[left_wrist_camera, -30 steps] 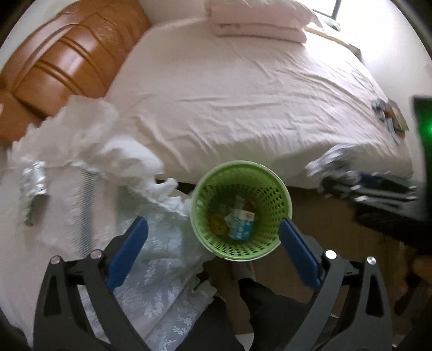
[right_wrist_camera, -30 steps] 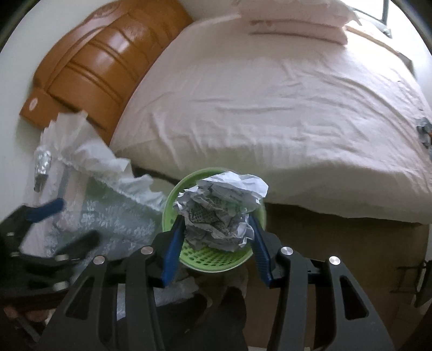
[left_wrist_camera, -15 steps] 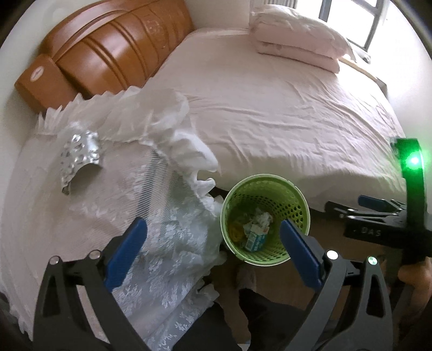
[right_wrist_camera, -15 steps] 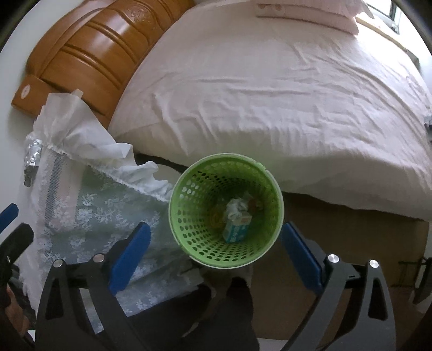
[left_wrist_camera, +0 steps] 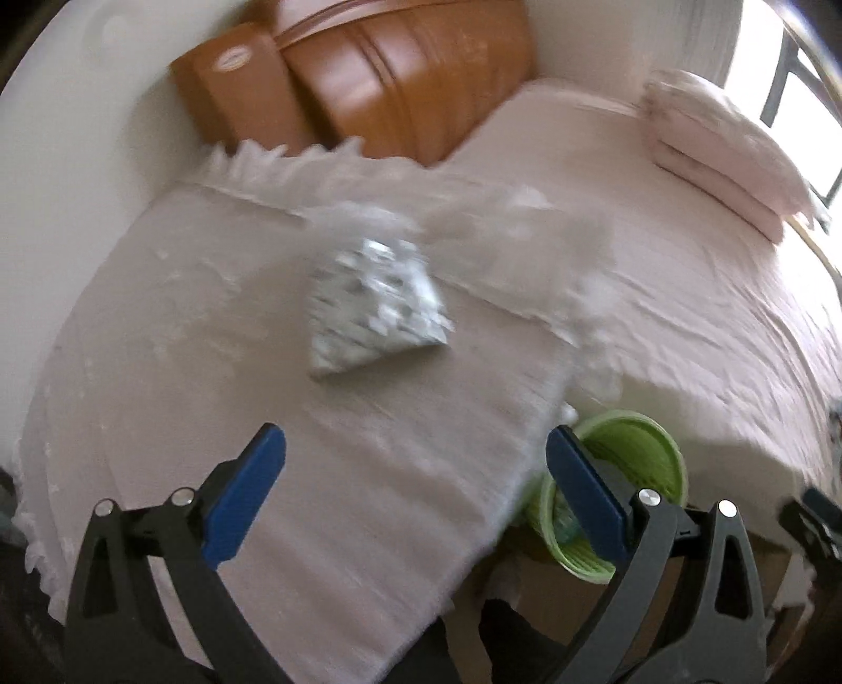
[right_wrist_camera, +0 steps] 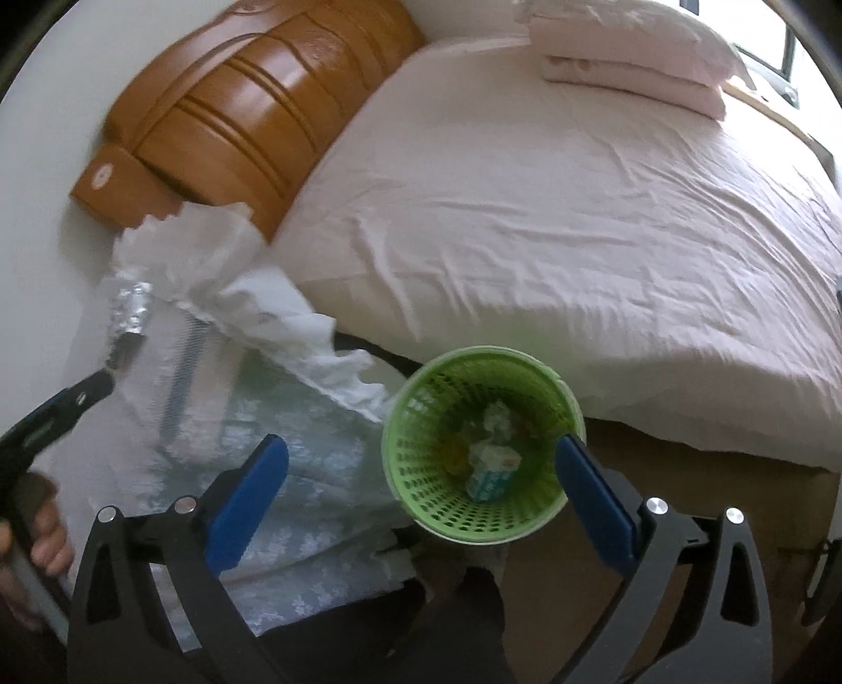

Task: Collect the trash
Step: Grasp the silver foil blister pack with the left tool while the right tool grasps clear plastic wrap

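A crumpled silver foil wrapper (left_wrist_camera: 371, 302) lies on the lace-covered bedside table (left_wrist_camera: 210, 368); it also shows in the right wrist view (right_wrist_camera: 129, 310). My left gripper (left_wrist_camera: 416, 489) is open and empty, above the table, short of the wrapper. The green mesh trash basket (right_wrist_camera: 481, 442) stands on the floor between table and bed, holding crumpled paper and a small carton. It shows partly in the left wrist view (left_wrist_camera: 626, 473). My right gripper (right_wrist_camera: 421, 500) is open and empty, above the basket. The left gripper's finger (right_wrist_camera: 68, 402) reaches toward the wrapper.
A bed (right_wrist_camera: 552, 210) with a pink sheet and folded pillows (right_wrist_camera: 631, 47) fills the right side. A wooden headboard (right_wrist_camera: 252, 105) stands against the wall. The white lace cloth (right_wrist_camera: 294, 447) hangs over the table's edge next to the basket.
My right gripper opened and dropped the crumpled paper into the basket. My left gripper swung left from over the basket to over the table, toward the foil wrapper.
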Available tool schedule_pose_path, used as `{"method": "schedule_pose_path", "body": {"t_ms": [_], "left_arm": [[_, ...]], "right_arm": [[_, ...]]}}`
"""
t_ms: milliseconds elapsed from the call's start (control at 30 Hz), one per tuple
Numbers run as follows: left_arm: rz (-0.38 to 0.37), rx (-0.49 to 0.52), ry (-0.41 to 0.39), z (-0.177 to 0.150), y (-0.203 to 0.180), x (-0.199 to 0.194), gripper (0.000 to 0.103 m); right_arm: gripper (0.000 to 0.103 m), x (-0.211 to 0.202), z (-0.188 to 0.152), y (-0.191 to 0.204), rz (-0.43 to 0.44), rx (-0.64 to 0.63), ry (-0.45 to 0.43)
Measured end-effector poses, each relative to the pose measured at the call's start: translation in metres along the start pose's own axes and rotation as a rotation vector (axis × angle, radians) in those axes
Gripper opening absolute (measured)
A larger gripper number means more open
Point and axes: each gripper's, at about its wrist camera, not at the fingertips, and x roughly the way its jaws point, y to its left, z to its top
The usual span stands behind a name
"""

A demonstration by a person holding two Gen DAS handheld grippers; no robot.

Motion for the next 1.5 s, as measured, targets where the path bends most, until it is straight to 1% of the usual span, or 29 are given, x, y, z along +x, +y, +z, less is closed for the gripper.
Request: {"method": "schedule_pose_path", "body": {"t_ms": [67,167,400,433,467,500,600,733,833,967,1000,1067,1100,1200,1233,1267,1300,1400,1500], "left_arm": [[0.015,-0.027,0.013,0.013,0.013,0.014,0.095],[0.000,-0.058,0.040,0.030,0.025,0.032,0.095],[-0.039,-0.097,0.093,0.054,0.027,0.066,0.094],[-0.042,-0.103,0.095,0.054,0.025,0.067,0.086],[-0.049,-0.111,0.098,0.055,0.026,0.069,0.080],[-0.061,-0.124,0.103,0.055,0.028,0.071,0.077],[-0.080,-0.150,0.089,0.054,0.033,0.071,0.075],[-0.089,-0.143,0.078,0.049,0.035,0.068,0.073],[-0.108,-0.149,0.060,0.042,0.040,0.056,0.073],[-0.136,-0.162,0.059,0.027,0.056,0.038,0.073],[-0.138,-0.164,0.055,0.024,0.060,0.034,0.073],[-0.121,-0.173,0.044,0.013,0.074,0.021,0.073],[-0.107,-0.177,0.037,0.007,0.082,0.015,0.073],[-0.059,-0.197,0.018,-0.005,0.103,0.002,0.073],[-0.033,-0.209,0.013,-0.011,0.112,-0.003,0.073],[-0.020,-0.218,0.012,-0.014,0.118,-0.005,0.073],[-0.008,-0.230,0.008,-0.017,0.125,-0.008,0.073],[0.023,-0.261,0.002,-0.026,0.140,-0.013,0.073],[0.039,-0.283,-0.001,-0.030,0.148,-0.015,0.073]], "right_arm": [[0.100,0.002,0.005,0.010,0.012,-0.015,0.004],[0.100,0.006,0.010,0.025,0.022,-0.031,0.011],[0.100,0.018,0.023,0.058,0.054,-0.078,0.033],[0.100,0.019,0.024,0.060,0.055,-0.081,0.034],[0.100,0.020,0.024,0.062,0.056,-0.085,0.036],[0.100,0.021,0.025,0.065,0.057,-0.091,0.037],[0.100,0.023,0.026,0.072,0.059,-0.101,0.040],[0.100,0.025,0.028,0.079,0.071,-0.114,0.044],[0.100,0.027,0.031,0.089,0.073,-0.156,0.044],[0.100,0.033,0.040,0.118,0.087,-0.240,0.028],[0.100,0.038,0.045,0.135,0.089,-0.283,0.023],[0.100,0.042,0.049,0.149,0.099,-0.317,0.021],[0.100,0.049,0.055,0.170,0.115,-0.361,0.018],[0.100,0.059,0.064,0.199,0.128,-0.432,0.010],[0.100,0.066,0.069,0.219,0.132,-0.478,0.003],[0.100,0.072,0.073,0.234,0.129,-0.511,-0.004],[0.100,0.082,0.079,0.257,0.124,-0.560,-0.018],[0.100,0.101,0.089,0.295,0.105,-0.624,-0.031],[0.100,0.119,0.093,0.322,0.069,-0.668,-0.030]]}}
